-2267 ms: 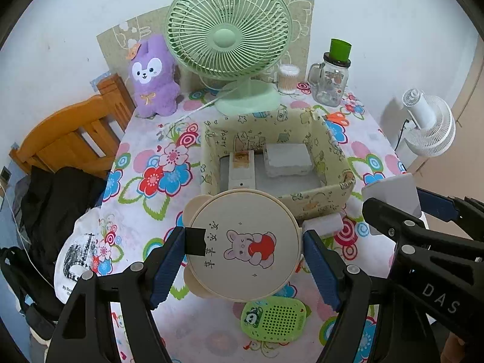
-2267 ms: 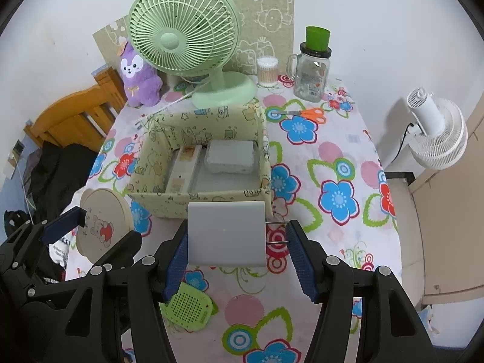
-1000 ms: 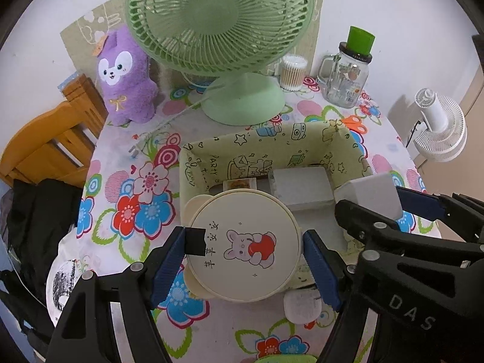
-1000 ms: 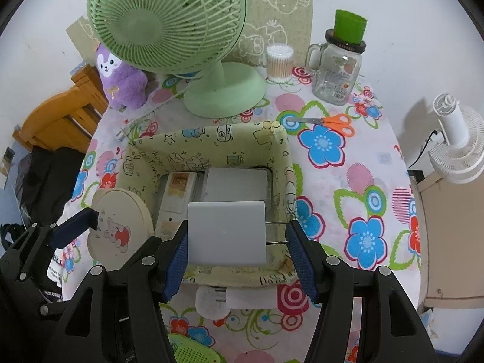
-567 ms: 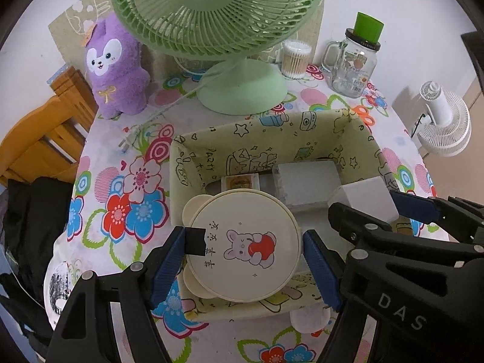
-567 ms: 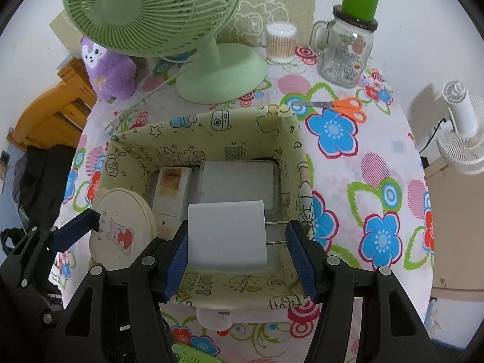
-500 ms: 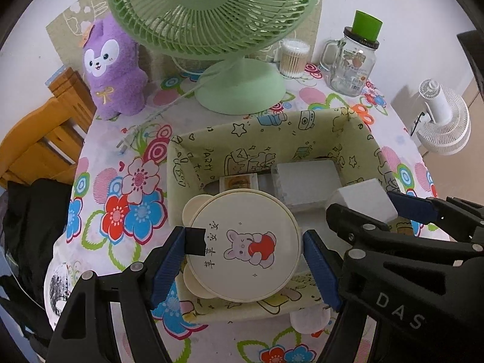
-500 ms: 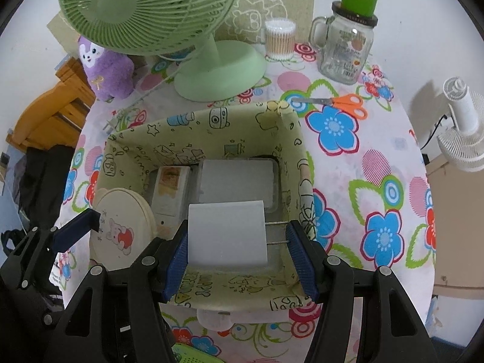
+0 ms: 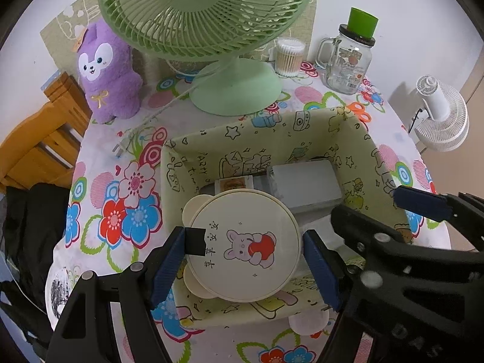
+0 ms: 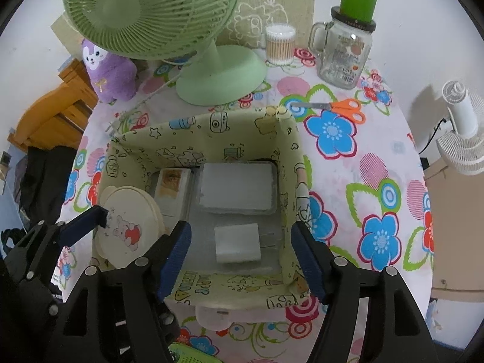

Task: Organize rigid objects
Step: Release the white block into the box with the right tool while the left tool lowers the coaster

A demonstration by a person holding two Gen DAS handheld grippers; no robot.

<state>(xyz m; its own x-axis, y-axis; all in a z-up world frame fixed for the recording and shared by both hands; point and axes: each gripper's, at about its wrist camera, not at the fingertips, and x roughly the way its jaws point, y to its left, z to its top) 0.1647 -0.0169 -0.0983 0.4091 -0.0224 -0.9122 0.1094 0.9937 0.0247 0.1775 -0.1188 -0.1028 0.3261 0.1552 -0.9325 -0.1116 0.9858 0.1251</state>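
Note:
My left gripper (image 9: 244,249) is shut on a round cream disc (image 9: 242,220) with a rabbit picture, held over the near left part of a yellow-green fabric box (image 9: 257,139). My right gripper (image 10: 241,233) hangs over the box (image 10: 211,121), its jaws opening, and its pads touch nothing. A white rectangular block (image 10: 237,248) lies loose on the box floor below them. Further back in the box lie a flat white case (image 10: 237,186) and a slim white item with a brown label (image 10: 172,190). The disc (image 10: 127,224) shows at the left of the right wrist view.
Behind the box stand a green desk fan (image 10: 217,69), a purple plush (image 10: 109,72), a cotton swab tub (image 10: 279,45) and a glass jar with a green lid (image 10: 345,48). Orange scissors (image 10: 341,107) lie right of it. A green perforated item (image 10: 193,355) and a small white piece (image 10: 214,317) lie in front.
The white block has left the right gripper and dropped onto the box floor, and the jaws have widened. Both grippers came forward over the box. The left still holds the disc.

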